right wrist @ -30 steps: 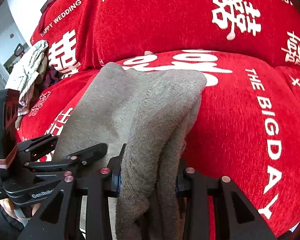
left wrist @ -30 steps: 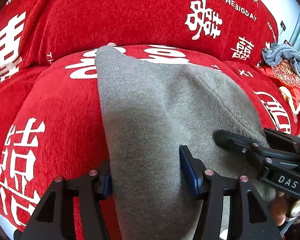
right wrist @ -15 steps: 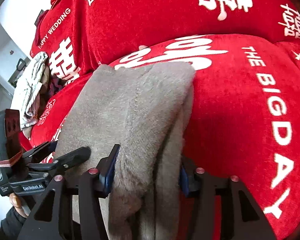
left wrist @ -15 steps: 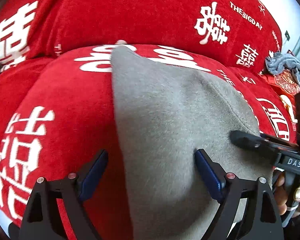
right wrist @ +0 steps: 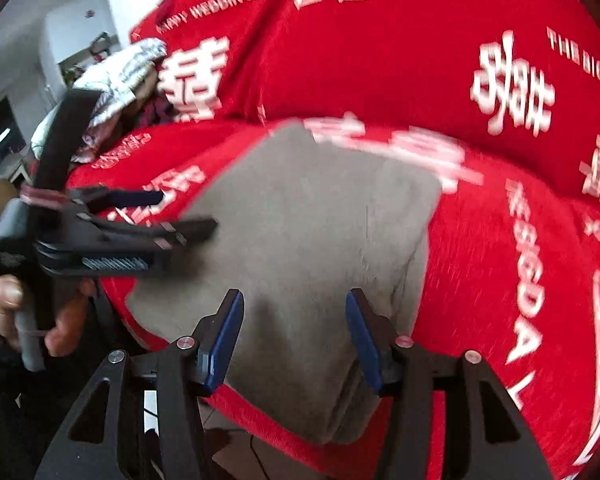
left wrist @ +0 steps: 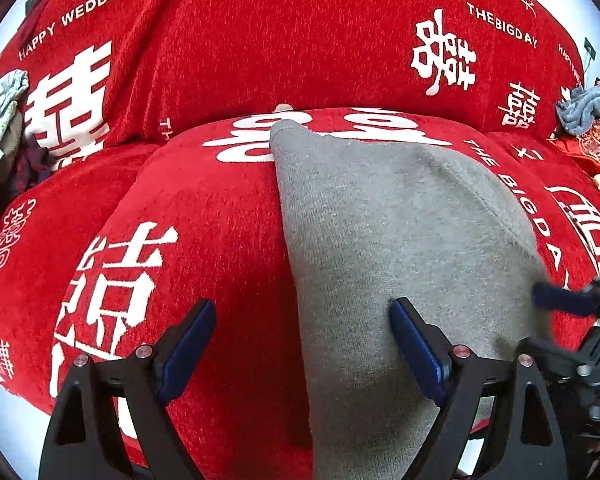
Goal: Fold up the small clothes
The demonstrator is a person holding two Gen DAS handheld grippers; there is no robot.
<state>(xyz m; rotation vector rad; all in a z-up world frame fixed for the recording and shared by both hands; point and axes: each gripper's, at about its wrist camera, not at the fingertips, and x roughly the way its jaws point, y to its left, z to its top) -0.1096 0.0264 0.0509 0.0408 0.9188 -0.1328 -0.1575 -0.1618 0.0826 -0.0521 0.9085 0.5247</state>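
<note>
Lying folded on the red sofa cover (left wrist: 228,216), grey garment (left wrist: 400,240); left tool (left wrist: 302,332) and right tool (right wrist: 294,328) both spread, gripping nothing.

Your grey fleecy knit garment (left wrist: 400,240) lies folded flat on the red plush seat cushion with white lettering (left wrist: 204,216); you see it as a long panel running from the cushion's front edge, where it hangs slightly over, back towards the seat's rear; its far left corner comes to a point; along its right side you can see stacked layers, one fold edge over another (right wrist: 416,248).
</note>
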